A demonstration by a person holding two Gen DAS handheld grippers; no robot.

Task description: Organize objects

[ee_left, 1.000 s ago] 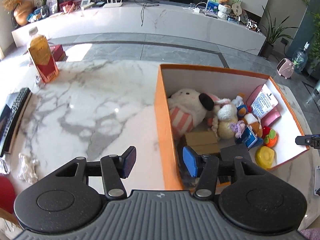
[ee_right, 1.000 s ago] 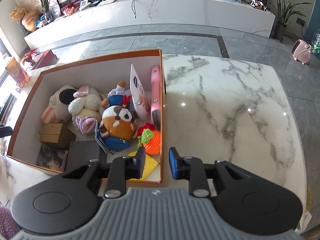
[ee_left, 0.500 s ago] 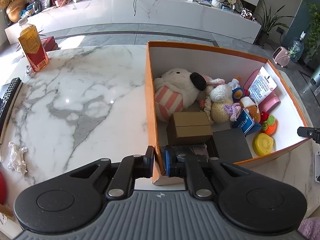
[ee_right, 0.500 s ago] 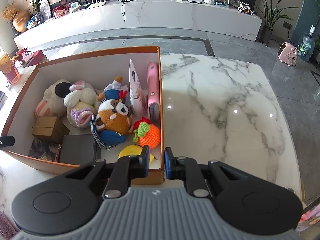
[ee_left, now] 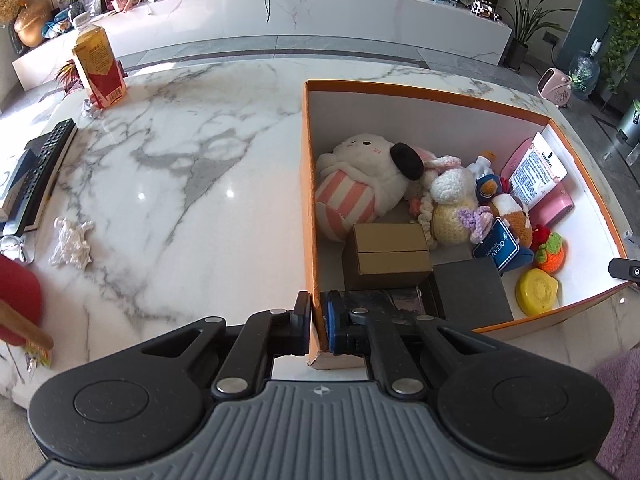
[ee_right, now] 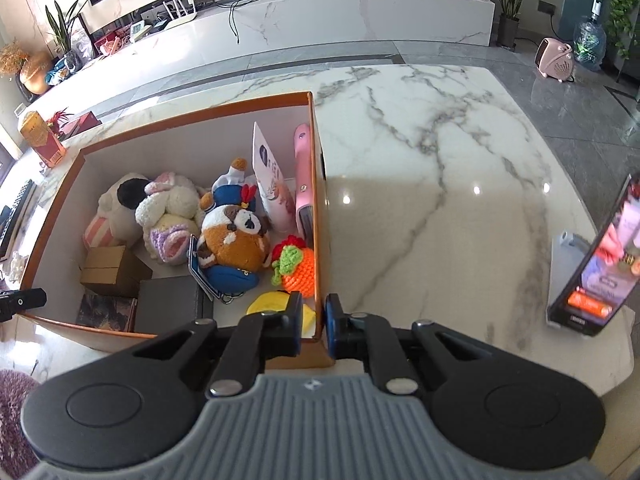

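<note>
An orange box [ee_left: 308,184] with white inside walls stands on the marble table [ee_left: 180,184]. It holds plush toys, a brown carton [ee_left: 388,254], a black box [ee_left: 470,292], a yellow lid [ee_left: 536,292] and a pink case [ee_left: 554,206]. My left gripper [ee_left: 318,322] is shut on the box's left wall at its near corner. My right gripper [ee_right: 313,322] is shut on the box's right wall [ee_right: 318,216] at its near corner. The plush toys [ee_right: 236,236] show in the right wrist view too.
On the left stand a yellow-red bottle [ee_left: 98,66], a remote on a book [ee_left: 42,170] and crumpled wrapping [ee_left: 72,238]. A phone on a stand [ee_right: 596,256] sits at the table's right edge. A long white counter [ee_left: 320,12] runs behind.
Both grippers closed from open onto the box's near corners, left on the left wall, right on the right wall. The box sits a little differently in both views.
</note>
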